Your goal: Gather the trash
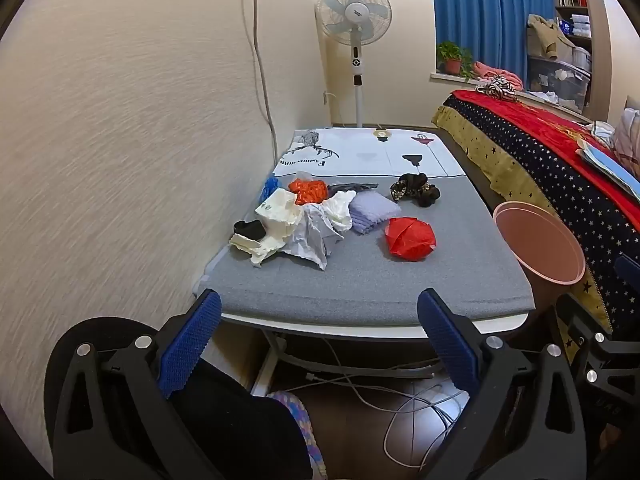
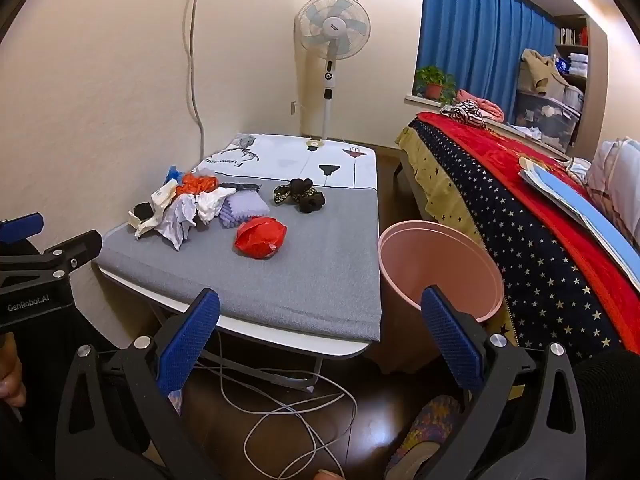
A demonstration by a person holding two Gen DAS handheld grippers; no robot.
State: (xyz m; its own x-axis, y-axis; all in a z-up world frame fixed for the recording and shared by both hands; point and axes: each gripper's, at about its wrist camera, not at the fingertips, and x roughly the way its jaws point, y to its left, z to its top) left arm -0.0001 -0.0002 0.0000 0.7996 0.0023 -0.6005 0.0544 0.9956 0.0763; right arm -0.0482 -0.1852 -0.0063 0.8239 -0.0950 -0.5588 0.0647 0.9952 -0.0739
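The left gripper (image 1: pixel 319 312) and the right gripper (image 2: pixel 320 312) both hang spread wide with nothing between the fingers, short of the table (image 1: pixel 360 280). Trash lies on the table's far left: crumpled white paper (image 1: pixel 312 236), an orange bag (image 1: pixel 308 191) and a red bag (image 1: pixel 410 238) set apart. A dark item (image 1: pixel 249 229), possibly cloth, is half buried. The pink bin (image 2: pixel 440 268) stands beside the table; its base is hidden.

A home bedroom: a bed (image 2: pixel 520 208) with starred blanket right of the fingers, a standing fan (image 2: pixel 334 36) and blue curtains (image 2: pixel 480 36) far ahead.
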